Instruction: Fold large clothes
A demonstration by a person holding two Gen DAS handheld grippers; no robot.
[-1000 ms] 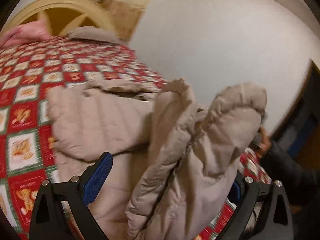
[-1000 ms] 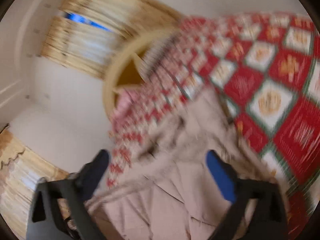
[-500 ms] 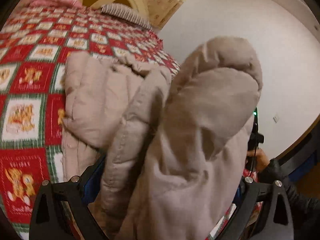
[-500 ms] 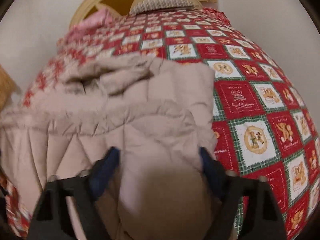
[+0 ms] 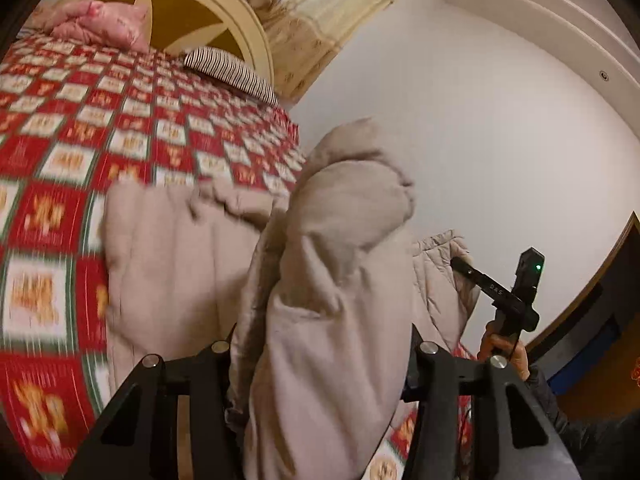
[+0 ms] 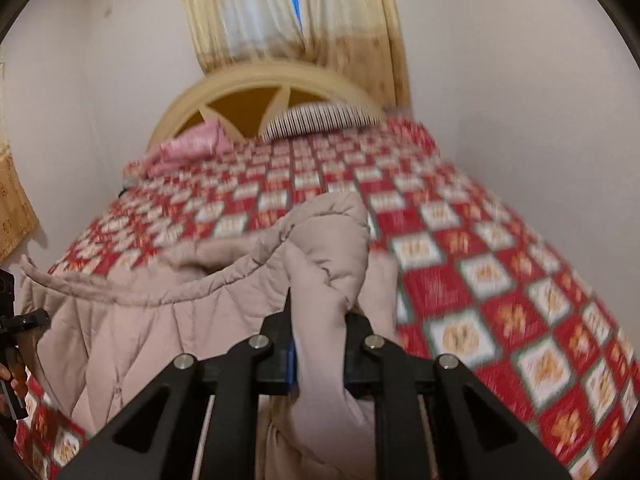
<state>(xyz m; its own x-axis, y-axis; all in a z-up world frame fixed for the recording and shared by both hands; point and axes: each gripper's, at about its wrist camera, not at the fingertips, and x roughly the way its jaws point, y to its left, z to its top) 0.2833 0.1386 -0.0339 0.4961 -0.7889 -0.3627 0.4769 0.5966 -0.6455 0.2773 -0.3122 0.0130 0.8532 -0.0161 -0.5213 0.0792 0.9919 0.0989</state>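
Note:
A beige quilted puffer jacket [image 5: 168, 264] lies on the bed near its foot, one part raised. My left gripper [image 5: 320, 352] is shut on a thick fold of the jacket [image 5: 340, 280] and holds it up; the cloth hides the fingertips. My right gripper [image 6: 318, 344] is shut on another bunch of the jacket [image 6: 324, 264] and lifts it above the bed. The right gripper also shows in the left wrist view [image 5: 496, 292], at the jacket's far edge.
The bed has a red, white and green checked cover [image 6: 500, 272], a round yellow headboard [image 6: 256, 100], a striped pillow [image 6: 320, 120] and a pink quilt [image 6: 192, 148]. White walls stand on both sides, curtains [image 6: 296, 12] behind.
Both grippers closed on the jacket and lifted it. The left gripper's fold rose and its jaws narrowed. The right gripper swung round onto the jacket, then clamped it.

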